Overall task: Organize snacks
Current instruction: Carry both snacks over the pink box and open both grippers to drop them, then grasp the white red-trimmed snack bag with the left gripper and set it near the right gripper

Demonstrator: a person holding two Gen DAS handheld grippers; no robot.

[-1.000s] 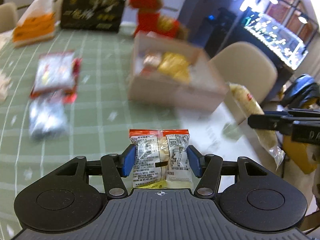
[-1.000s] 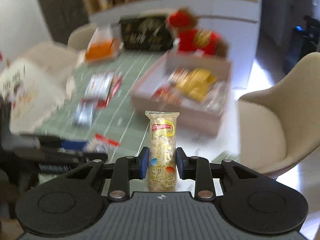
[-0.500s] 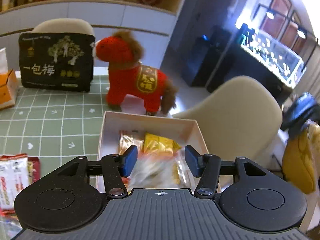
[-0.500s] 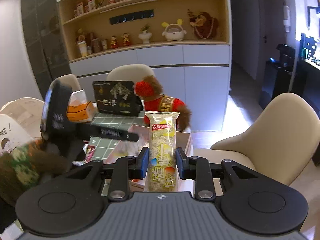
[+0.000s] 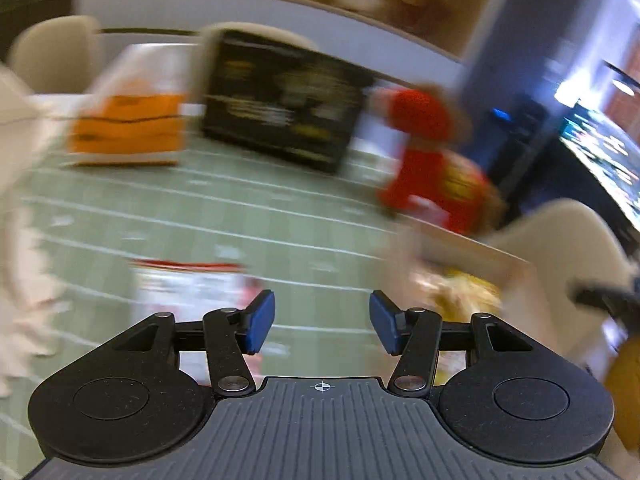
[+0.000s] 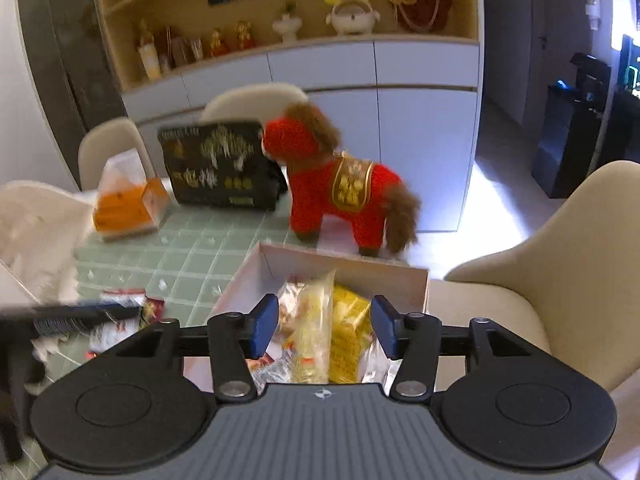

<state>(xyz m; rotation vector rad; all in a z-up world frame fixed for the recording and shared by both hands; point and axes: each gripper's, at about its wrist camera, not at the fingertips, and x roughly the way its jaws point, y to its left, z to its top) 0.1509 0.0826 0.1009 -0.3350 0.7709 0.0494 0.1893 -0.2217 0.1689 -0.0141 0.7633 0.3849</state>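
right wrist view, right gripper (image 6: 324, 326) jaws just spread wide, long yellow snack pack (image 6: 314, 332) loose between them over the near box (image 6: 344, 270), left gripper (image 5: 322, 322) wide, holding nothing, above green tablecloth (image 5: 200, 208)

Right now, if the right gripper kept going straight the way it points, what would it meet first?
Most likely the long yellow snack packet lying between the fingers of the right gripper, whose jaws have just been opening. It sits among other snacks in the cardboard box. Depth is hard to judge, but nothing looks nearer.
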